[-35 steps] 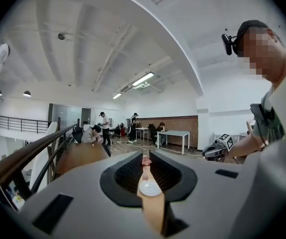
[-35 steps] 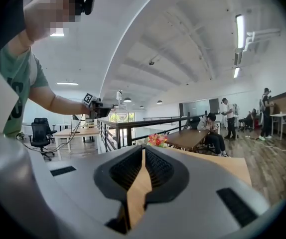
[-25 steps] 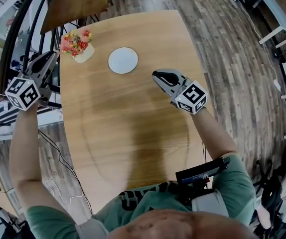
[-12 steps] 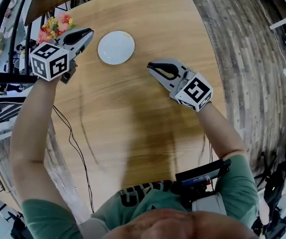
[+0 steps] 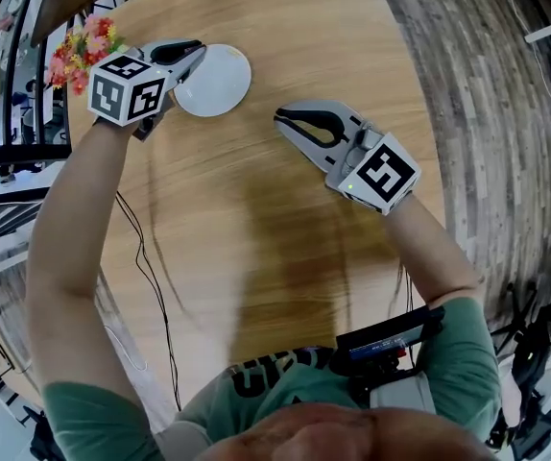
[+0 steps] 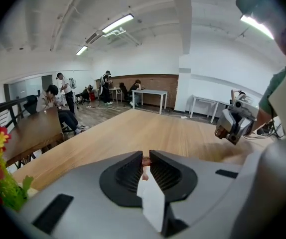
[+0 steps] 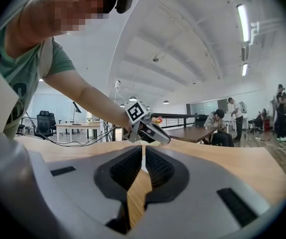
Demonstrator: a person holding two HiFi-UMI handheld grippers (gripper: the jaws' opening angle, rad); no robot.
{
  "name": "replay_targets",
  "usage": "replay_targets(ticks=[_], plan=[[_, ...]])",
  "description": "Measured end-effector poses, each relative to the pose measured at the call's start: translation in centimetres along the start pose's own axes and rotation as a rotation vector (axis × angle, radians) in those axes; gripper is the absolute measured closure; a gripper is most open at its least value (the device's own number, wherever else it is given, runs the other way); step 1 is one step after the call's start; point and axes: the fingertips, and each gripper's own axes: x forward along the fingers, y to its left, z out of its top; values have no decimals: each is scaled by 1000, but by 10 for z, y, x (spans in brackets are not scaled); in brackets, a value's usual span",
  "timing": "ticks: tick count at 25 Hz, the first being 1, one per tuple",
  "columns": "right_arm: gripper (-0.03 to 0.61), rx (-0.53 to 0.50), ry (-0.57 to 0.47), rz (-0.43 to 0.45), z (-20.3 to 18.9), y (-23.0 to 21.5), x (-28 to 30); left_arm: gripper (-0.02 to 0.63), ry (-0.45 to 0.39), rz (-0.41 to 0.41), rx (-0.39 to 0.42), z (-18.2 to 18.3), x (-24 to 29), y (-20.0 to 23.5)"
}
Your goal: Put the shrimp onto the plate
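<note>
A white round plate lies on the wooden table at the far left. My left gripper hangs over the plate's left rim, jaws nearly together. In the left gripper view a small pinkish shrimp is pinched between the tips of the left gripper. My right gripper hovers to the right of the plate, apart from it, pointing toward it. Its jaws are shut with nothing between them. From the right gripper view the left gripper shows straight ahead.
A bunch of red and pink flowers stands at the table's left edge, just beyond the left gripper. Left of the table are a railing and a cable hanging down. Wooden floor lies to the right.
My left gripper has swung in from beyond the table's left edge, rightward and down, to the plate's rim. The right gripper has stayed almost in place.
</note>
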Motion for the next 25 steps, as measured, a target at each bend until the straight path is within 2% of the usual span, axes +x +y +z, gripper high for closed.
replay_targets(ticks=[11,16,19,21,25], plan=[[571,2,-13,19,0,3,0,566,58,20,13,-10,29,3],[571,13,-19,15,-3,2,-7,559,127,48,0,-25,40,6],[571,19,-22,15,-4,5,-7,430,125,51,-8,-26,42,5],[571,23,-24,13,-4,5,-8,408,113,53,-8,-23,42,5],[571,21,-25,18,-3,6,-8,407,91,59,-7,-15,40,5]])
